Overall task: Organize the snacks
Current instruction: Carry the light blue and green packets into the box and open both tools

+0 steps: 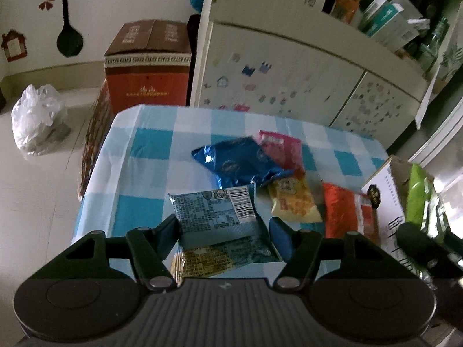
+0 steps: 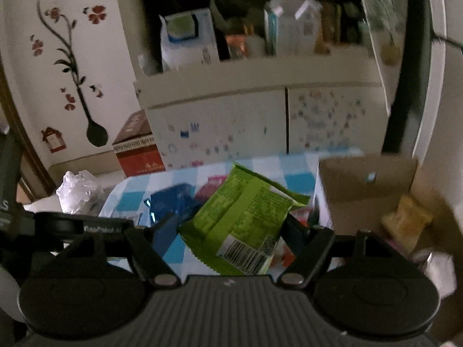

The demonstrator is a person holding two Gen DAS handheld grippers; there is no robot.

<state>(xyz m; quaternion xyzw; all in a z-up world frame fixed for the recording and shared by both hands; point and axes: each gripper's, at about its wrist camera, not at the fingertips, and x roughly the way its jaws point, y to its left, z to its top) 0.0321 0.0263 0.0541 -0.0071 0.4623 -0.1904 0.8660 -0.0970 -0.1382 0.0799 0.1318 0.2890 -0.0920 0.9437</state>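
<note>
Between the fingers of the right gripper (image 2: 230, 228) a green snack packet (image 2: 241, 225) is clamped, the jaws being drawn in against its two sides and the barcode end hanging nearest the camera. It is carried in the air above the checked tablecloth (image 2: 292, 183), just left of the open cardboard box (image 2: 367, 190), in which a yellow packet (image 2: 405, 222) is already lying. A slip is judged possible: the film is slick and crumpled, only the middle is pinched, and a jolt on the way over the box wall could let it slide out or catch on the raised flap.

Around a pale blue packet (image 1: 214, 214) the left gripper (image 1: 224, 232) is set, its left pad touching the wrapper while the right pad stands a little clear; whether a firm hold is had cannot be told. A second wrapper (image 1: 220, 257) lies under it and could be dragged along. Beyond lie a dark blue foil bag (image 1: 240, 162), a pink packet (image 1: 282, 147), a yellow pouch (image 1: 292, 202) and an orange packet (image 1: 340, 211), the last being just beside the box on the right.
</note>
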